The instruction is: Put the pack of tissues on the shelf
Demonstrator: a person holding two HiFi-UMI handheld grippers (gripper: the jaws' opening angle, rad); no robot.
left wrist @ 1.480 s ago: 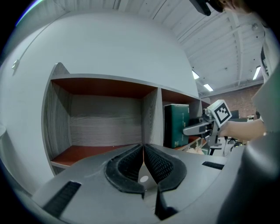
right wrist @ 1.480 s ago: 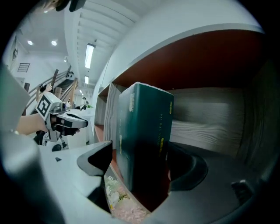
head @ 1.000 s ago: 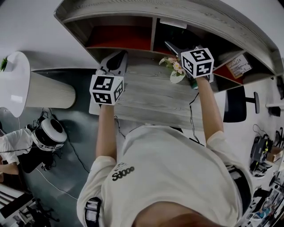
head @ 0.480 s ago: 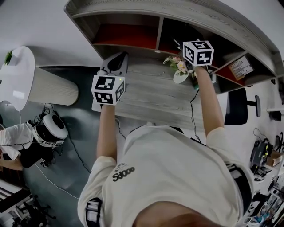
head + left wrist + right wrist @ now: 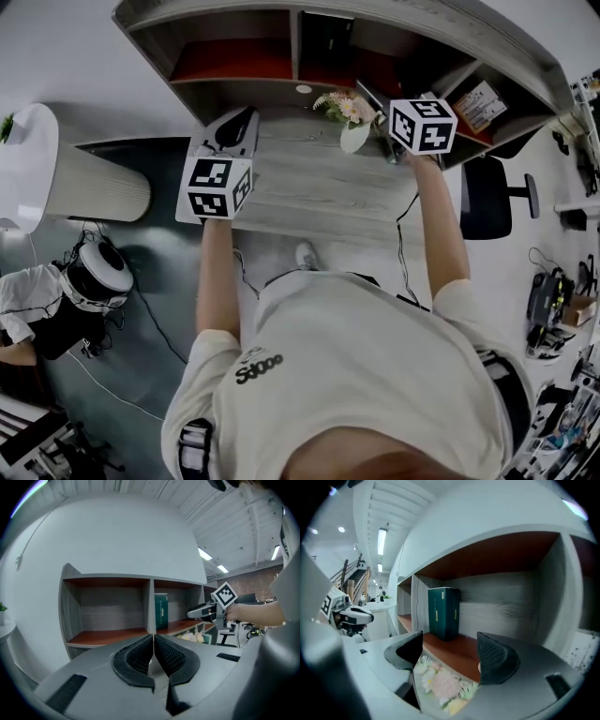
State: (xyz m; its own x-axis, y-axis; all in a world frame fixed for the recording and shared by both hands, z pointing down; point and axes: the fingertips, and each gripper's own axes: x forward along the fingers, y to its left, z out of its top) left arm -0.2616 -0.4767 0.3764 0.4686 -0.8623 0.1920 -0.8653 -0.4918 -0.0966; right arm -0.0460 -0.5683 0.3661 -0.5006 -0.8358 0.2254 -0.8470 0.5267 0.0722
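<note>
A dark green pack of tissues (image 5: 444,612) stands upright on the red-brown floor of the shelf's middle compartment (image 5: 459,648), against its left divider; the same pack (image 5: 161,611) shows in the left gripper view and, dimly, the pack (image 5: 324,45) in the head view. My right gripper (image 5: 450,651) is open and empty, a short way in front of that compartment and apart from the pack. The right gripper (image 5: 372,99) hangs above the desk's back edge. My left gripper (image 5: 153,648) is shut on nothing, held over the desk's left end (image 5: 228,133).
A small vase of pink and white flowers (image 5: 346,117) stands on the grey wooden desk (image 5: 319,192), right under the right gripper; the flowers (image 5: 440,684) show between its jaws. The left compartment (image 5: 110,620) is bare. A labelled box (image 5: 479,101) lies in the right compartment. A white round table (image 5: 28,169) is at left.
The right gripper has drawn back a little from the shelf opening toward the desk. The head view has shifted. The left gripper has stayed about where it was.
</note>
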